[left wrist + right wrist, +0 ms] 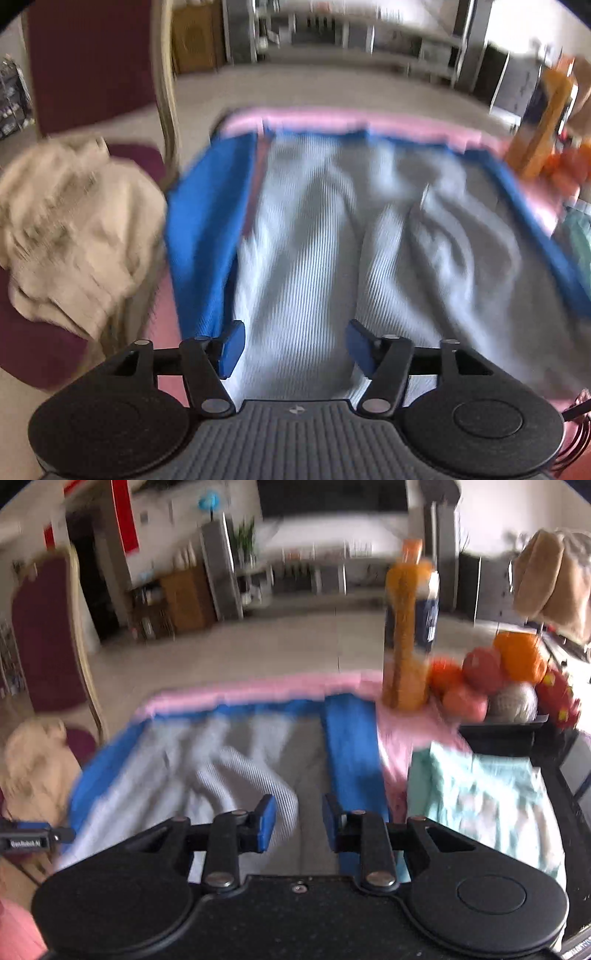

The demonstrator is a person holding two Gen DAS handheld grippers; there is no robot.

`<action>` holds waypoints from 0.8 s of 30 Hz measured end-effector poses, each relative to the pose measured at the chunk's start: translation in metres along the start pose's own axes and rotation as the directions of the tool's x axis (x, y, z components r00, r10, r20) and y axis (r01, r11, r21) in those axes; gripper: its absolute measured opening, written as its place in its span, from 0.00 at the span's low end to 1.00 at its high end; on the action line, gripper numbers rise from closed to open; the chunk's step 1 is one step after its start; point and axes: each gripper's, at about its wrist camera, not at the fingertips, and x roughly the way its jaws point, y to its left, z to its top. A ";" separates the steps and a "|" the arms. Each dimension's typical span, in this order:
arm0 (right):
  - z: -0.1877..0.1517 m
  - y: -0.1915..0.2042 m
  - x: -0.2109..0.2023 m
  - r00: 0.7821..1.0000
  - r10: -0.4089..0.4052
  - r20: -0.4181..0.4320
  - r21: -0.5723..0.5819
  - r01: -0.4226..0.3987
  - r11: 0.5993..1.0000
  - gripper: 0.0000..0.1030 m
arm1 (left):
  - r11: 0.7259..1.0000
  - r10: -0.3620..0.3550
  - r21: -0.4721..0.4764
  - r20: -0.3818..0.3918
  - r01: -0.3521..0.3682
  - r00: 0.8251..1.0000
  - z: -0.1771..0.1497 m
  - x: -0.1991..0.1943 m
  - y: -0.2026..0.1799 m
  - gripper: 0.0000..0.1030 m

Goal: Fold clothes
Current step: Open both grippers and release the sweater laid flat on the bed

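A grey ribbed garment [332, 240] with blue sleeves and edging lies spread and wrinkled on a pink-covered table [332, 118]. My left gripper [295, 347] hangs over its near part, jaws wide apart, open, with only the cloth showing below the gap. In the right wrist view the same garment [221, 768] shows a raised fold near the middle and a blue sleeve [351, 746] running along its right side. My right gripper [299, 823] is above the cloth just left of that sleeve, open with a narrower gap and nothing pinched between its pads. Both views are blurred.
A cream garment [66, 229] is heaped on a maroon chair at the left. At the table's right stand an orange drink bottle [410, 627], a black tray [498, 731] of fruit [517, 657] and a folded mint-green cloth [480, 794].
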 end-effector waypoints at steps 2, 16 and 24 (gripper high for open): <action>-0.015 -0.005 0.029 0.997 -0.007 -0.082 0.001 0.007 1.000 0.27 | 1.000 -0.007 0.001 -0.057 0.007 0.998 -0.012 0.024 0.001 0.42; -0.076 -0.013 0.070 0.937 -0.069 -0.343 -0.004 0.073 0.997 0.25 | 0.998 0.043 0.041 -0.114 -0.038 0.993 -0.030 0.028 0.006 0.37; -0.008 0.008 -0.018 0.991 0.070 -0.110 0.103 -0.058 0.993 0.39 | 0.999 0.008 0.035 0.107 -0.012 0.994 0.007 -0.047 0.004 0.43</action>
